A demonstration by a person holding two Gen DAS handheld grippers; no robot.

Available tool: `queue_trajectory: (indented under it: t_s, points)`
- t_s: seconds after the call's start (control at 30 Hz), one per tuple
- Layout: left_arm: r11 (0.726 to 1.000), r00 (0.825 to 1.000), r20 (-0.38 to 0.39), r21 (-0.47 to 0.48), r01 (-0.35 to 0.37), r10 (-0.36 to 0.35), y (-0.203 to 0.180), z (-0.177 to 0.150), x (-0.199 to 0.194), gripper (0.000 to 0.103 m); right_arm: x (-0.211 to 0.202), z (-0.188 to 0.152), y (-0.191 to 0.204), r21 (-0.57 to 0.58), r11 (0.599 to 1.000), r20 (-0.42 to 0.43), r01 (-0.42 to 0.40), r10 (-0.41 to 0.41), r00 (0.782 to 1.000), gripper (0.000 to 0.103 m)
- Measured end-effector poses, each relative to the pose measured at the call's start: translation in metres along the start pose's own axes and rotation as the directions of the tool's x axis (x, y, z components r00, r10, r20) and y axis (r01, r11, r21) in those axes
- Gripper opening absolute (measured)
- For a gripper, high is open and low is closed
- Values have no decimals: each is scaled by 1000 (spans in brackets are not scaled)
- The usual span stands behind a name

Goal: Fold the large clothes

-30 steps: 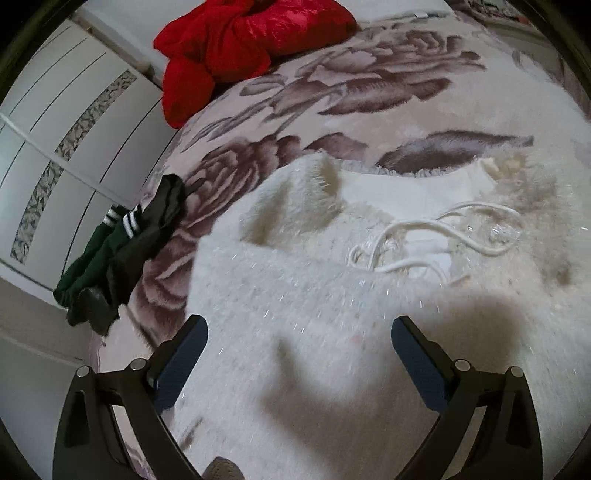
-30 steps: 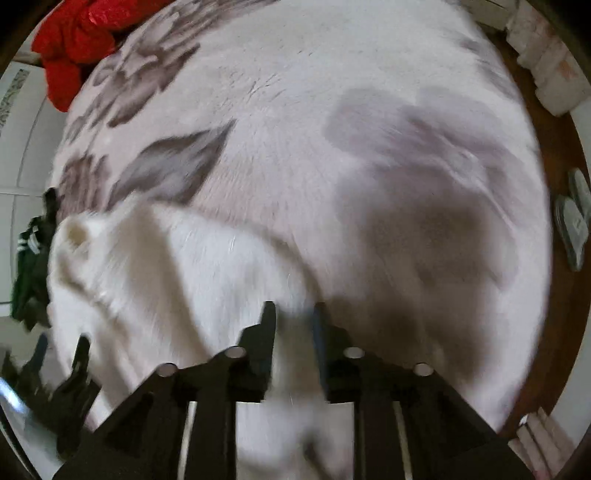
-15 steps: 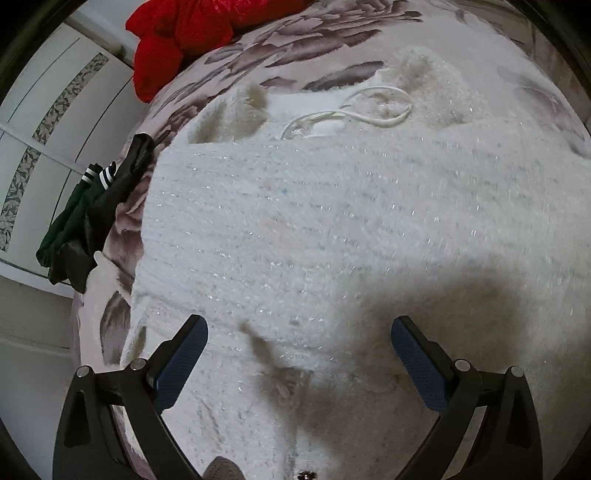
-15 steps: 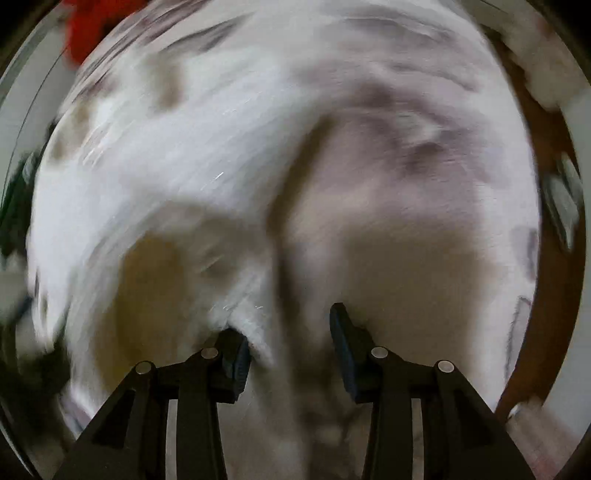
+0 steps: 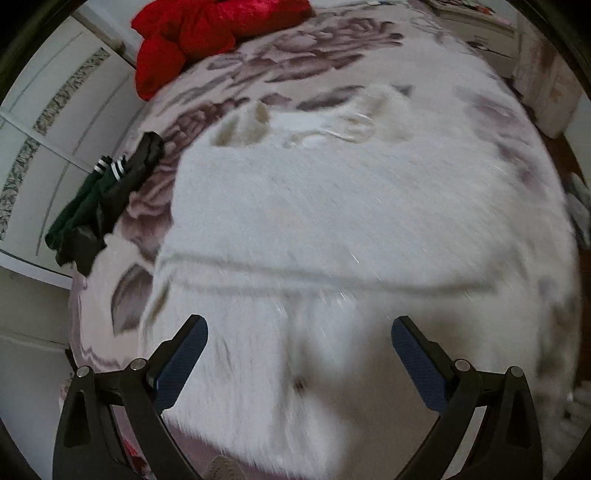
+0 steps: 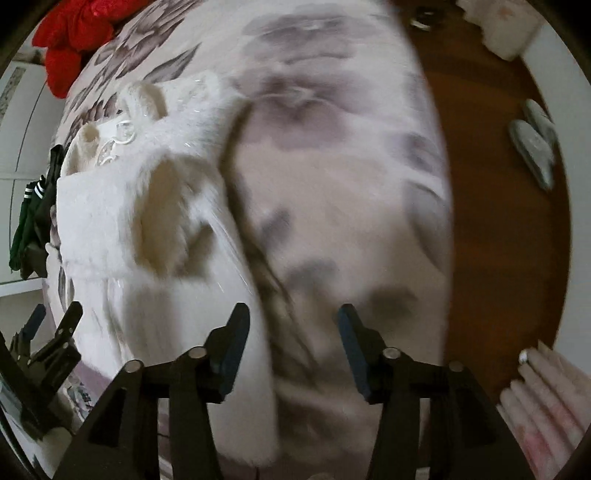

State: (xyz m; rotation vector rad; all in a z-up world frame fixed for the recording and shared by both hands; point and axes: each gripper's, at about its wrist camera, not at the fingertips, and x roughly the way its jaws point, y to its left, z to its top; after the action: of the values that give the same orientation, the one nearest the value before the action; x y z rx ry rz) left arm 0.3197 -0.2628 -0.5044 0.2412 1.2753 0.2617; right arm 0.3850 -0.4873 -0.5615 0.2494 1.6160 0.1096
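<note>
So far one fold: white fleece garment (image 5: 351, 221) lies doubled mid-bed (image 5: 295, 74), below the red jacket (image 5: 207, 29). Left hand-held gripper (image 5: 299, 354) gapes empty; right hand-held gripper (image 6: 291, 343), jaws just opening, holds nothing. Further folds remain.

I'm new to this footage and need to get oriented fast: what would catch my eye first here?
A big fluffy white garment fills the middle of the flower-patterned bed cover. A bright red garment sits bunched at the far end, and a dark green piece lies at the left edge. Both tools, left and right, stand open above the white one.
</note>
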Motion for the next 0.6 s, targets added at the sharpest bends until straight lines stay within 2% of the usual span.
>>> queue_trajectory:
  t_s: [0.07,0.1,0.17,0.27,0.37,0.43,0.6]
  points:
    - [998,998,-40,8,57,-57,-14,-20,-15,103,-18,-23,-16,13,999,-1,48,-48,999,57]
    - [996,994,-60,11,89,-88,-22,-28,-20,103,-33,-39,-43,19,998,2,61,-61,998,60]
    - [989,985,-93,15,144,-142,-37,-41,-30,103,-53,-66,-65,28,996,10,81,-81,997,61]
    - [978,973,-113,26,207,-203,-60,-54,-44,103,-72,-89,-85,49,993,19,109,-110,994,66]
    - [970,967,-113,58,238,-230,-82,-62,-50,103,-84,-111,-100,63,992,27,113,-115,993,67]
    - [963,959,-132,65,260,-250,-98,-68,-47,103,-87,-121,-105,76,990,28,115,-117,993,73]
    - [958,951,-177,89,274,-256,-135,-85,-28,103,-80,-126,-118,87,986,17,141,-143,990,73]
